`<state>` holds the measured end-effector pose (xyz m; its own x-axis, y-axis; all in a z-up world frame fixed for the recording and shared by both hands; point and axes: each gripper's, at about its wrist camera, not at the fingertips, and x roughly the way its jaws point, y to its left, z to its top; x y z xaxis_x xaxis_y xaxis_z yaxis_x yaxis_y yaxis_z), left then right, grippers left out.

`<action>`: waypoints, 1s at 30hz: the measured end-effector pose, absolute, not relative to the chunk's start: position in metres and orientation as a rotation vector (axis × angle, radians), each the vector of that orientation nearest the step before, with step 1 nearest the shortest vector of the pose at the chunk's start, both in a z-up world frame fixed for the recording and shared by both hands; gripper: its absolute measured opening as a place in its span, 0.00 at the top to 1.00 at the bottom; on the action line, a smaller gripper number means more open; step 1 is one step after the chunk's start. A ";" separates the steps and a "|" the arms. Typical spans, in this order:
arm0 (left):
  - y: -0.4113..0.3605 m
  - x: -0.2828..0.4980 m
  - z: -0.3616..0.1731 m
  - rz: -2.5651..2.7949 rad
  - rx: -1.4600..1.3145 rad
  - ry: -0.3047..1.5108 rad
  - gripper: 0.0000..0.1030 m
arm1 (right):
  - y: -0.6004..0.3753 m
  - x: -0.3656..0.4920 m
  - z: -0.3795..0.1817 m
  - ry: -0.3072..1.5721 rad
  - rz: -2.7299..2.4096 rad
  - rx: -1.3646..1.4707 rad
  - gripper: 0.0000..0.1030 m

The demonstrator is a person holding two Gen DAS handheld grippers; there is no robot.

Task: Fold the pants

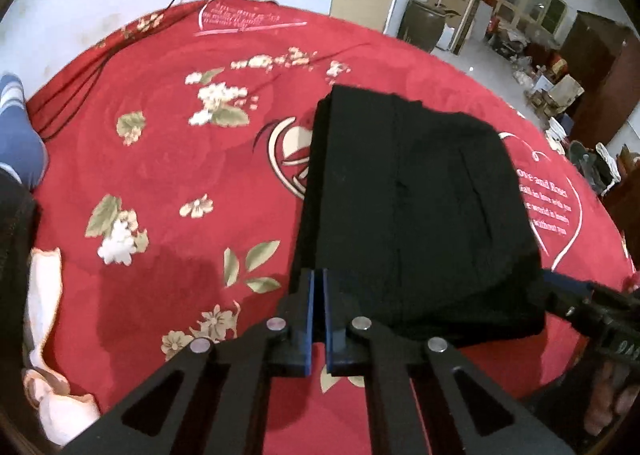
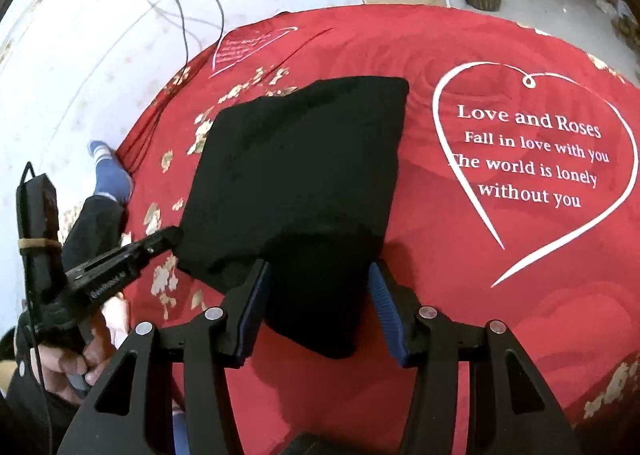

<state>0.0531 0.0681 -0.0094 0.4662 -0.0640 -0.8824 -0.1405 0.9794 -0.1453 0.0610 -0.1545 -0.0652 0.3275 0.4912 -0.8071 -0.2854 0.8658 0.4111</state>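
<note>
The black fabric pants (image 2: pixel 296 175), folded into a compact rectangle on the red floral bedspread (image 2: pixel 480 295), lie just ahead of both jaws. The left gripper (image 1: pixel 318 283) is closed at the near edge; whether cloth is pinched cannot be told. The right gripper (image 2: pixel 316 307) is open astride the near corner. A last fold or release seems due.

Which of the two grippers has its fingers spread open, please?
The right gripper: its blue-padded fingers stand wide apart either side of the near corner of the black pants. The left gripper is shut on the pants' edge.
</note>
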 end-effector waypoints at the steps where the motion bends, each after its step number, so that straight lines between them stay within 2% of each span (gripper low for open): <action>1: 0.070 0.054 -0.009 0.048 -0.218 1.085 0.95 | -0.151 0.063 -0.069 1.151 0.502 0.186 0.53; 5: 0.082 0.053 -0.004 0.099 -0.222 1.057 0.95 | -0.151 0.060 -0.063 1.125 0.463 0.149 0.55; 8: 0.095 0.050 0.008 0.119 -0.295 1.011 0.95 | -0.160 0.054 -0.052 1.064 0.433 0.175 0.65; 10: 0.096 0.047 0.023 0.089 -0.316 0.945 0.95 | -0.163 0.054 -0.052 1.069 0.436 0.192 0.97; 14: 0.076 0.044 0.039 -0.045 -0.314 0.876 0.95 | -0.154 0.053 -0.047 1.040 0.492 0.174 0.98; 17: 0.056 0.049 0.023 -0.097 -0.268 0.941 0.95 | -0.141 0.056 -0.057 1.087 0.552 0.155 0.98; 20: 0.049 0.059 -0.011 -0.051 -0.194 1.107 0.95 | -0.130 0.061 -0.077 1.221 0.555 0.104 0.99; 24: 0.053 0.059 -0.010 -0.058 -0.243 1.102 0.95 | -0.129 0.060 -0.071 1.265 0.562 0.043 0.99; 28: 0.053 0.057 -0.009 -0.057 -0.238 1.096 0.95 | -0.141 0.061 -0.066 1.279 0.573 0.105 0.99; 30: 0.055 0.056 -0.008 -0.053 -0.242 1.084 0.95 | -0.149 0.060 -0.053 1.219 0.565 0.129 0.99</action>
